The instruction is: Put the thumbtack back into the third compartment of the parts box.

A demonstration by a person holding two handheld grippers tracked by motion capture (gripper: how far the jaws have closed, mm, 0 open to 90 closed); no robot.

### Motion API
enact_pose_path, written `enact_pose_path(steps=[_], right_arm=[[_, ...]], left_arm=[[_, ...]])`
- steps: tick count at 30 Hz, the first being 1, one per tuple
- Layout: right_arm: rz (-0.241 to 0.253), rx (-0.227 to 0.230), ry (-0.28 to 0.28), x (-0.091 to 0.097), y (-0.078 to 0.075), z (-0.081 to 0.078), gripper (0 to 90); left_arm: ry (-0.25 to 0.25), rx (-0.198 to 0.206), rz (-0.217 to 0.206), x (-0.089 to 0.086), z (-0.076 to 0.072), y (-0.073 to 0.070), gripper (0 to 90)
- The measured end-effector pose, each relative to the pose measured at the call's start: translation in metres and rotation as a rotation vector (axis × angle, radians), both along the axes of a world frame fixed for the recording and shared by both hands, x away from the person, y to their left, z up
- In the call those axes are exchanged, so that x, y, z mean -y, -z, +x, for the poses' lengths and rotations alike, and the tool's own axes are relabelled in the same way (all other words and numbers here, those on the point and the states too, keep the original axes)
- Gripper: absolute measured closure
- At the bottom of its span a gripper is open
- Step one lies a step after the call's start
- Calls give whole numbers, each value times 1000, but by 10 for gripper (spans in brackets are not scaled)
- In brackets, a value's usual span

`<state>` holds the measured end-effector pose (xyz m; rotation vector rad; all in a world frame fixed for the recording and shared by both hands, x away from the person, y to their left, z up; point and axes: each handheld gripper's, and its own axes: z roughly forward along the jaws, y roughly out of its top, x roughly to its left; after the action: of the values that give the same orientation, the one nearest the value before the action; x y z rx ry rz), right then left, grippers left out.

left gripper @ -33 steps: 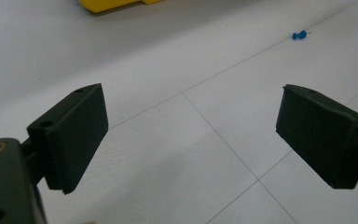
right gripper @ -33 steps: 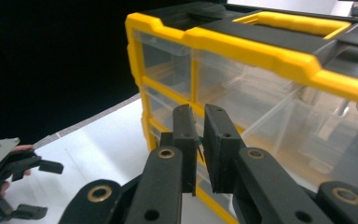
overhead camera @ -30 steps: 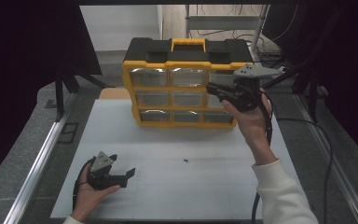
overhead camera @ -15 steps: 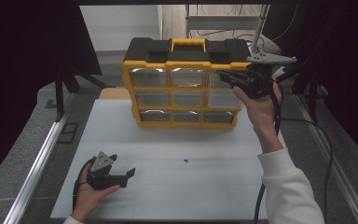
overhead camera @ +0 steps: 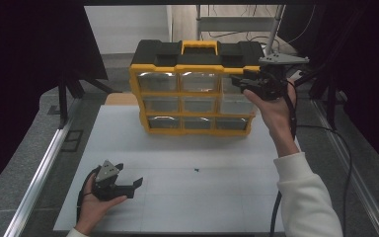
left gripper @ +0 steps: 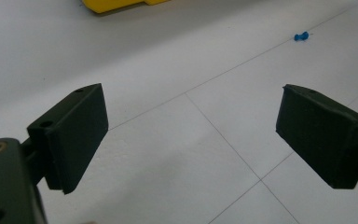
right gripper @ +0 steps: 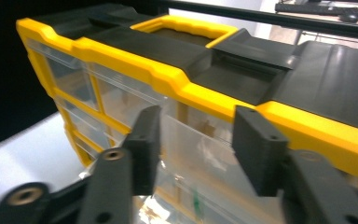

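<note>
Organizer (overhead camera: 195, 94) of yellow and black plastic stands at the far side of the white table (overhead camera: 217, 197), with the right gripper (overhead camera: 241, 83) raised against its top-right drawer (overhead camera: 235, 83).

No brand, label or writing can be read anywhere on the case. It shows 9 clear drawers in 3 rows; their contents are blurred behind glare. In the right gripper view the jaws have just been opening and now stand apart in front of the clear drawer (right gripper: 200, 144), pads pressing on nothing; the drawer's lower edge is cut off. Near the person, the left gripper (overhead camera: 128, 186) rests low over the table, jaws wide apart and empty. A tiny blue pushpin (left gripper: 301, 36) lies on the table between gripper and case.
</note>
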<state>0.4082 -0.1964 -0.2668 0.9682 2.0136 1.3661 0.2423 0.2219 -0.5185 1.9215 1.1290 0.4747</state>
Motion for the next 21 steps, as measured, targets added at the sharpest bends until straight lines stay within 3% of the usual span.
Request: enact_pose_path(steps=[2, 5, 12, 21], right_arm=[[20, 2, -16, -1, 0, -3, 390], [54, 7, -50, -2, 1, -8, 353], [98, 49, -143, -6, 5, -26, 352], [93, 61, -264, -22, 13, -56, 348]], left_arm=[[0, 0, -1, 0, 0, 0, 94], [1, 1, -1, 0, 0, 0, 94], [2, 3, 0, 0, 0, 0, 94], [4, 3, 1, 1, 0, -1, 94]])
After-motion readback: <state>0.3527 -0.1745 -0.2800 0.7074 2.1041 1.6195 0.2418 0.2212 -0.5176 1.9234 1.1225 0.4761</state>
